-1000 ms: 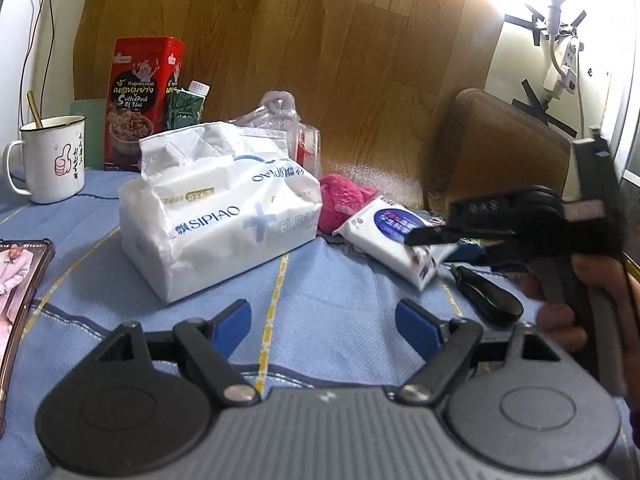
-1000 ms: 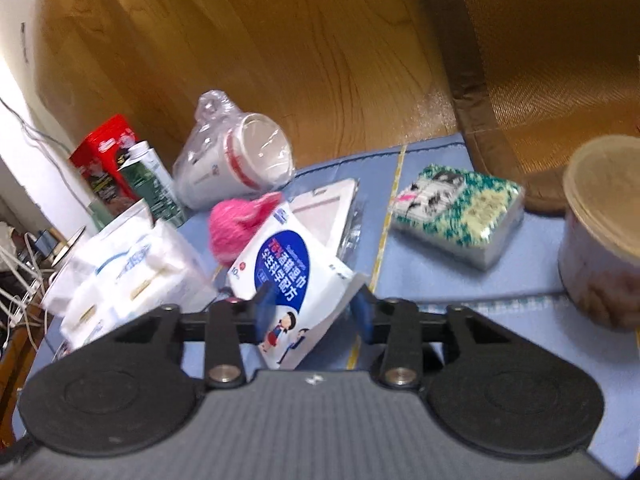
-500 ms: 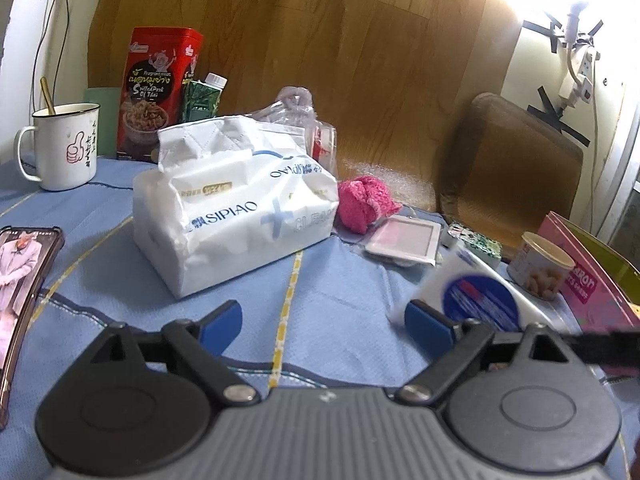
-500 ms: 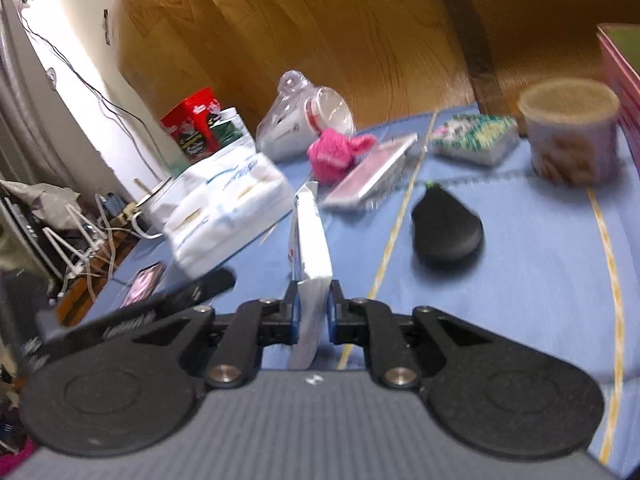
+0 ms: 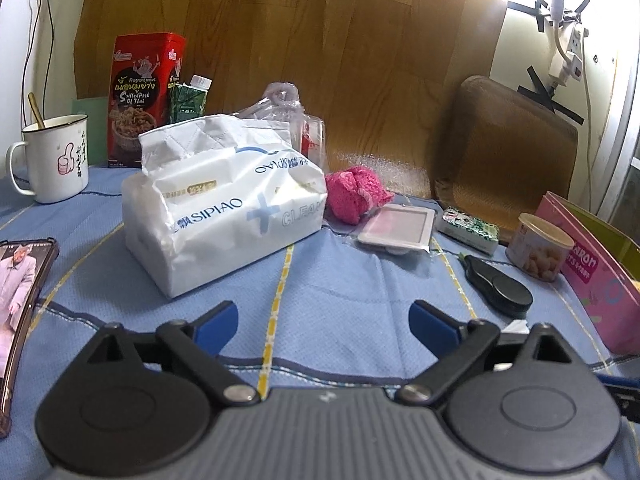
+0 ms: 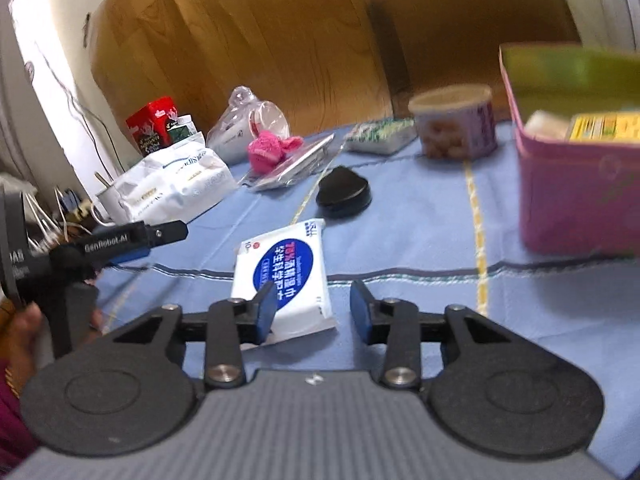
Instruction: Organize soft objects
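Observation:
A white wet-wipes pack point(image 6: 284, 276) with a blue oval label lies flat on the blue cloth point(image 6: 420, 216). My right gripper point(image 6: 314, 304) sits right behind it. Its jaws are opening, and the left pad overlaps the pack's near corner without pinching it. My left gripper point(image 5: 324, 316) hovers low over the cloth with its jaws widening and nothing between them; the right wrist view shows the left gripper point(image 6: 160, 236) at the left edge. A big white tissue pack point(image 5: 224, 208) and a pink knitted piece point(image 5: 352, 192) lie farther back.
A pink box point(image 6: 580, 196) holding packets stands at the right. A snack can point(image 5: 540, 248), black oval case point(image 5: 500, 288), green packet point(image 5: 472, 228) and framed card point(image 5: 396, 230) lie nearby. Mug point(image 5: 56, 160), red tin point(image 5: 140, 100) and phone point(image 5: 20, 292) are at the left.
My right gripper carried the wipes pack from beside the pink piece toward the cloth's near edge. It was clamped upright; now it lies flat with the jaws parted. The left jaws spread wider.

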Available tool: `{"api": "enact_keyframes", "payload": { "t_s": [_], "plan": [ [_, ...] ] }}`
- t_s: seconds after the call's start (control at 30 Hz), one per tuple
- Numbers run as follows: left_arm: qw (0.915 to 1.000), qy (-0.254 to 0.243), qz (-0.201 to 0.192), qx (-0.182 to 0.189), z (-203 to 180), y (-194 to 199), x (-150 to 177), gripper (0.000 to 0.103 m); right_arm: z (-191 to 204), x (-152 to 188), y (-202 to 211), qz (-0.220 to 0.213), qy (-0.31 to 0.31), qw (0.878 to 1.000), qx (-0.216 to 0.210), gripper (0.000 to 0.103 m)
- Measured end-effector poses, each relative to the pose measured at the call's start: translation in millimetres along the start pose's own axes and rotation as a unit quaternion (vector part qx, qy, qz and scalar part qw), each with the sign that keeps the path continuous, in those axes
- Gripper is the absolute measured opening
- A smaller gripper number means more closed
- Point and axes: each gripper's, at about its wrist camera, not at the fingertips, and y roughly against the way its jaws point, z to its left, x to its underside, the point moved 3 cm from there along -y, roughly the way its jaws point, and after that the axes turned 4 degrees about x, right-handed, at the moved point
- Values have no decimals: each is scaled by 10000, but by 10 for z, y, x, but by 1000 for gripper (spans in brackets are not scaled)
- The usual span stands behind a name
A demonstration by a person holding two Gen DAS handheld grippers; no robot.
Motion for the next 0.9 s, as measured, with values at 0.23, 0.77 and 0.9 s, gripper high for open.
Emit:
{"api": "enact_keyframes", "payload": {
  "t_s": [0.23,0.77,0.9],
  "plan": [
    [9998,-138,120,64,-43,-41,12,96,138,45,-14,-174,667,9976,74,59],
    [9847,44,986,1434,-358,-27,0,84,328,148,-1,-55,1779,9840,6,73],
    [9752,-7,1395,1716,-585,-103,67,82,350,147,-79,76,1947,9808,16,76]
  ]
}}
